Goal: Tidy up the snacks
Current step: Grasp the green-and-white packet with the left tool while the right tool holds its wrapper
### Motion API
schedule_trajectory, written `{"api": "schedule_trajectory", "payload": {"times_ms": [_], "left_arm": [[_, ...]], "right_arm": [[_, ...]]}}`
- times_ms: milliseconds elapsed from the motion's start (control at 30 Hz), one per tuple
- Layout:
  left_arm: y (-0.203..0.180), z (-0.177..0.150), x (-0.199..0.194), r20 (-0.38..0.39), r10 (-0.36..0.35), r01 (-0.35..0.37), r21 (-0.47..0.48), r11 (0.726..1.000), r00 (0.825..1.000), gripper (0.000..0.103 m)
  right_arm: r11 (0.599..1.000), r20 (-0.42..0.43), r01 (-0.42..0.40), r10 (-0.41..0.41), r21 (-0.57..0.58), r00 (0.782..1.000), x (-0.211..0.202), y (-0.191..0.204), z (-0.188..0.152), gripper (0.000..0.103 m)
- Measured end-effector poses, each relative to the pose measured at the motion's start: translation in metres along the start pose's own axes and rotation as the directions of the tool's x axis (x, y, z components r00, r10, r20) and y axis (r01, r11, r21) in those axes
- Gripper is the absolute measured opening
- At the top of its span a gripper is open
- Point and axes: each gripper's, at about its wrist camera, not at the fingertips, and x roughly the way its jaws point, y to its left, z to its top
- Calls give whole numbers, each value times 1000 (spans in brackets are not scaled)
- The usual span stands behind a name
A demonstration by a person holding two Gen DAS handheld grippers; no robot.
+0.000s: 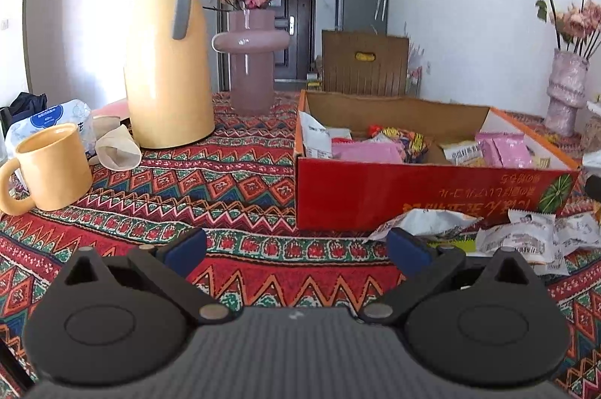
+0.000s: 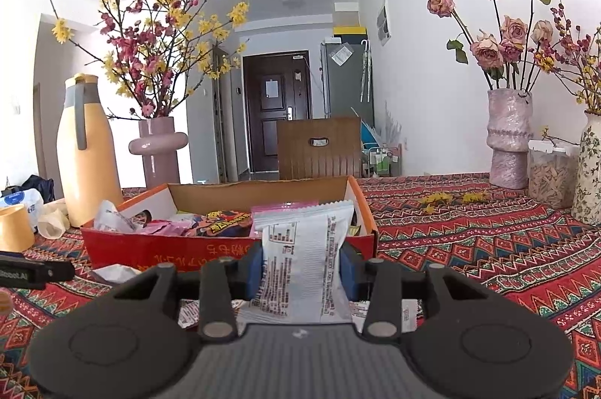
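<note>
The right tongs (image 2: 300, 271) pinch a white snack packet (image 2: 304, 248) upright, just before the red box (image 2: 225, 248) on the worktop (image 2: 469, 248). It looks light, crinkly and slippery, best held mid-body. The left tongs (image 1: 296, 248) hang spread and empty.

Patterned tablecloth (image 1: 233, 181) under snack box (image 1: 413, 196), mug (image 1: 52, 166)

On counter (image 1: 244, 173): box (image 1: 413, 196) at right, snack packets (image 1: 375, 151) inside; loose packets (image 1: 518, 237) in front of box; jug (image 1: 165, 61) left of vase (image 1: 249, 61); mug (image 1: 52, 166) before jug.
</note>
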Motion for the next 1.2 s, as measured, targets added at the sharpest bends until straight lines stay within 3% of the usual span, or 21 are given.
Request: {"api": "schedule_trajectory", "payload": {"times_ms": [367,733,933,1000,1200], "left_arm": [[-51,18,2,-151,-100,111,67,992,984,103],[-95,8,13,-286,-108,142,100,985,952,103],[-103,2,15,-309,-86,120,96,988,947,83],[-104,0,16,-319,-88,124,93,988,944,69],[-104,-1,15,-321,-109,140,77,987,941,42]], "right_arm": [[1000,13,-17,17,20,1000,-2,-3,0,41],[999,25,-39,38,32,999,-6,-5,-1,42],[998,36,-53,51,34,998,-10,-6,-1,42],[998,39,-56,55,36,998,-10,-6,-1,42],[997,46,-62,60,35,997,-12,-5,-2,42]]}}
